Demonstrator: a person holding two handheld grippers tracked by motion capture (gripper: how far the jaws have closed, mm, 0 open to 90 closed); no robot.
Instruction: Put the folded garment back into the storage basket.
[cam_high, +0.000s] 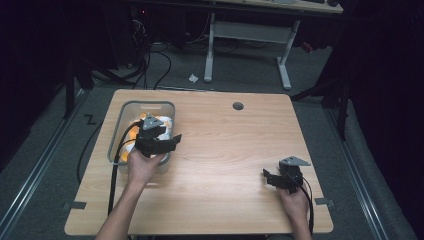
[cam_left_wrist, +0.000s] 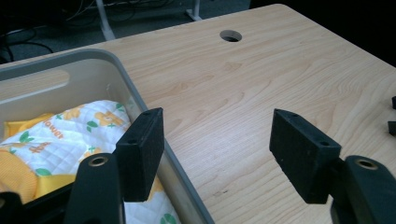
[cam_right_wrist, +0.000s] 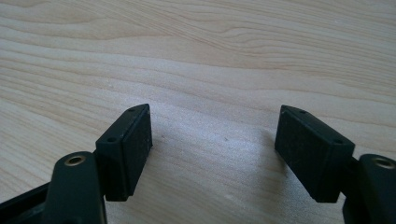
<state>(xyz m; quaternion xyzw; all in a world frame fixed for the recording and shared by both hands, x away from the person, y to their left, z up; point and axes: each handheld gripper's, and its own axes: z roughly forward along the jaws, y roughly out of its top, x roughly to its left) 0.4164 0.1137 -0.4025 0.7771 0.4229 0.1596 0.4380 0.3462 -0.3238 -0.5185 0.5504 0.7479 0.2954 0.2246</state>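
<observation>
A grey plastic bin (cam_high: 117, 131) stands on the left part of the wooden table (cam_high: 225, 150). Inside it lies a white quilted cloth with yellow flowers and orange trim (cam_left_wrist: 70, 130). My left gripper (cam_high: 165, 142) hovers over the bin's right wall (cam_left_wrist: 154, 140), jaws open and empty, one jaw above the cloth and the other above bare wood. Near the table's front right, my right gripper (cam_high: 270, 177) sits low over the wood, open, with nothing between its fingers (cam_right_wrist: 126, 149). The left gripper view catches the tips of that right gripper (cam_left_wrist: 393, 114) at its right edge.
A round cable hole (cam_high: 238, 106) is in the table near its far edge. Beyond the table stands a white-legged desk (cam_high: 247, 35), with cables on the floor. Black cables trail from both grippers over the table's front edge.
</observation>
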